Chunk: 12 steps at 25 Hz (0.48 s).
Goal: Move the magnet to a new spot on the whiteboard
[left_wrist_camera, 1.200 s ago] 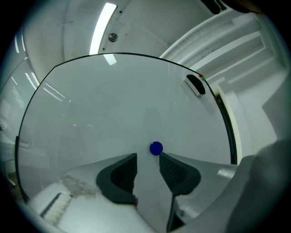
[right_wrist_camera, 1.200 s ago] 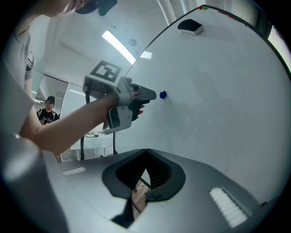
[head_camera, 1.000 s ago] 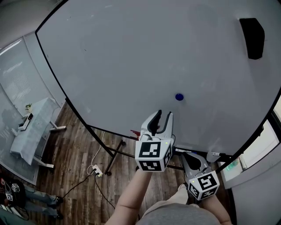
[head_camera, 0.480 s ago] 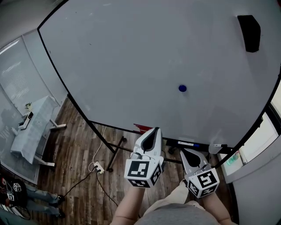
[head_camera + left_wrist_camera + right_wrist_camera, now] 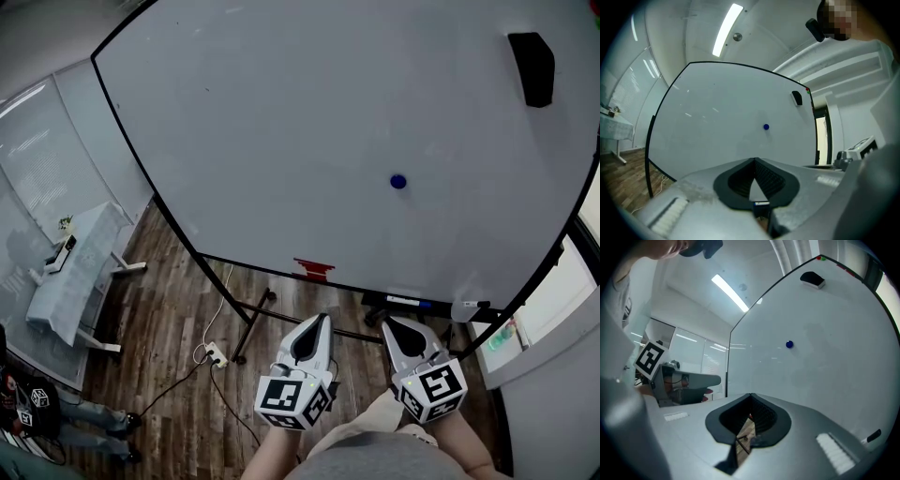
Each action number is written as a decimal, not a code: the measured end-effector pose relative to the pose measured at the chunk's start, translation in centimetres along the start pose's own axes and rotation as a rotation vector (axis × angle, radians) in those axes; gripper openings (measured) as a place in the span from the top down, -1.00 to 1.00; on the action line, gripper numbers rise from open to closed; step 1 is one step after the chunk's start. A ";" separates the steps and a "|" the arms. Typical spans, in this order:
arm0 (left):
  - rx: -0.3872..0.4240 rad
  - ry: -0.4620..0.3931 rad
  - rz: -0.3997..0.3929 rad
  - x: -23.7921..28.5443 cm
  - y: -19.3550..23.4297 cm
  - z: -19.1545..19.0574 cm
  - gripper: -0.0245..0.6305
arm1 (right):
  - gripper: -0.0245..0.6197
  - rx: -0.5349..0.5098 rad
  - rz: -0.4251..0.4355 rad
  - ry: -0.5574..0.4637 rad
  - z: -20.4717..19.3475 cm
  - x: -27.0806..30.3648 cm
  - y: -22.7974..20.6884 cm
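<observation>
A small round blue magnet (image 5: 398, 181) sticks to the large whiteboard (image 5: 281, 141), right of its middle. It also shows as the blue magnet (image 5: 766, 126) in the left gripper view and the blue magnet (image 5: 789, 344) in the right gripper view. Both grippers hang low, well back from the board and far from the magnet. My left gripper (image 5: 321, 321) is shut with nothing between its jaws. My right gripper (image 5: 392, 324) is shut and empty too; its tips meet in the right gripper view (image 5: 750, 394).
A black eraser (image 5: 532, 67) sits at the board's upper right. A red item (image 5: 313, 270) and markers (image 5: 412, 302) lie on the board's bottom ledge. The board's stand legs (image 5: 248, 328) and a power strip (image 5: 215, 355) are on the wood floor. A folding table (image 5: 70, 277) stands at left.
My left gripper has shut and dropped down and back from the board, away from the magnet. The right gripper has stayed low. The magnet stays on the board.
</observation>
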<state>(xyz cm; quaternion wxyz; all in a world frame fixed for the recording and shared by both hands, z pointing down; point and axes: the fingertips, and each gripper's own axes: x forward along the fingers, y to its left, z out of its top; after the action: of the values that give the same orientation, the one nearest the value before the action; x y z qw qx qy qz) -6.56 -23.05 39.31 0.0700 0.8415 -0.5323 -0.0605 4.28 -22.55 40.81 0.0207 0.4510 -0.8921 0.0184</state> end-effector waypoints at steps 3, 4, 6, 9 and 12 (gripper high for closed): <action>-0.003 0.016 -0.003 -1.5 0.2 -1.3 0.91 | 0.92 -0.006 0.013 0.006 -0.3 -0.2 0.8; -0.001 0.020 -0.004 -1.9 0.2 -1.7 0.91 | 0.92 -0.007 0.017 0.007 -0.4 -0.3 1.0; 0.001 0.026 -0.003 -2.6 0.3 -2.4 0.91 | 0.92 -0.008 0.025 0.008 -0.8 -0.4 1.4; 0.001 0.039 0.014 -3.4 0.6 -3.2 0.91 | 0.92 -0.009 0.039 0.014 -1.1 -0.4 2.1; -0.002 0.053 0.022 -3.9 0.9 -3.6 0.91 | 0.92 -0.007 0.050 0.012 -1.0 -0.5 2.7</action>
<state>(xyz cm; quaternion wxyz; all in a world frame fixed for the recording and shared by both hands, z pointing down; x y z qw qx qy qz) -8.41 -19.70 43.11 0.0857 0.8369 -0.5392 -0.0380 2.38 -20.52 41.69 0.0273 0.4284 -0.9030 0.0185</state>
